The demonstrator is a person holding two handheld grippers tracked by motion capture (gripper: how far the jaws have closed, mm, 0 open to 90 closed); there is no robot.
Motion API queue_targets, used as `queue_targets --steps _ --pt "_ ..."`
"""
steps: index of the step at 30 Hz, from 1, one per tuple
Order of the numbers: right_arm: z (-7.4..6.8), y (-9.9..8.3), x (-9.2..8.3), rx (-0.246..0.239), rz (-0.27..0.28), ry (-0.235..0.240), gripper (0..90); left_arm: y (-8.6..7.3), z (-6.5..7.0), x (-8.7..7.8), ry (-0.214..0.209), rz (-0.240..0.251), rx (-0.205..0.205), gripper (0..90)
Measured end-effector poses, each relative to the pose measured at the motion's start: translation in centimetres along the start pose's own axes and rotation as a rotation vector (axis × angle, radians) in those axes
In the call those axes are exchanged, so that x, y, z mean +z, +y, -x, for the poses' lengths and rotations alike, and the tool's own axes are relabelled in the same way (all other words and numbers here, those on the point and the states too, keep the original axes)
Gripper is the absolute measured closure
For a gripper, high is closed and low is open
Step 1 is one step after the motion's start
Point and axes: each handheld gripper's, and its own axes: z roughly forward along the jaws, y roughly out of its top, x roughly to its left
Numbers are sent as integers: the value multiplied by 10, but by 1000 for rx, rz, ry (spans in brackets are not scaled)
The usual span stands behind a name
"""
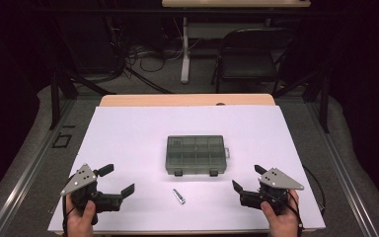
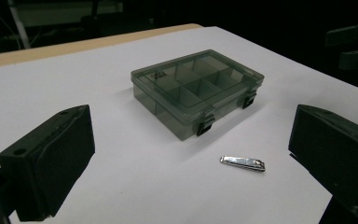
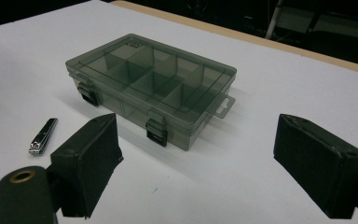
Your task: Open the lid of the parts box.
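1. a closed, smoke-tinted box (image 1: 196, 155) is seen near the middle of the white desk (image 1: 128, 133), its two dark latches turned toward the person's edge.
2. through the lid, dividers and several compartments can be made out; nothing can be told of any contents.
3. a small metal clipper (image 1: 178, 196) lies flat on the desk, near the front of the box but apart from it, roughly between the two tongs.
4. the left tongs (image 1: 117, 179) are held by a hand (image 1: 80, 217) near the desk's front left corner; the jaws stand wide apart with nothing between them.
5. the right tongs (image 1: 247, 178) are held by a hand (image 1: 281, 219) near the front right corner; the jaws are likewise spread and nothing is gripped.
6. bare white surface is left on every side of the box, with wide margins to the left, right and far edges.
7. in the left gripper view, the clipper (image 2: 242, 163) lies in open room between the jaws, well short of either one.
8. beyond the far edge, a wooden strip (image 1: 187, 100) is exposed.
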Motion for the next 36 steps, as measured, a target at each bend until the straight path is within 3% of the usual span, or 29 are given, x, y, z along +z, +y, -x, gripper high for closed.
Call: queue_targets --steps 7,11,14,21,22,29,32,33,36 --pt "2 7 11 -21 -37 6 118 8 -5 14 5 -36 -32 1" --pt "5 12 21 -5 -96 31 55 15 -7 24 11 -58 -55 1" --pt "7 18 30 12 -106 41 0 20 -8 30 16 -72 -62 1" --pt "5 25 41 28 -129 7 0 25 -9 39 43 -103 -73 2" --pt "3 26 43 23 -161 -8 14 25 -10 40 41 -103 -72 3" --pt "1 27 49 7 -140 -3 147 26 -14 48 35 -110 -70 28" --pt "2 28 51 -4 -133 -14 185 25 -16 51 31 -105 -83 109" --pt "3 29 53 -5 -128 -18 231 26 -16 53 25 -104 -82 178" --pt "4 30 56 1 -128 -13 297 27 -12 60 44 -106 -66 224"
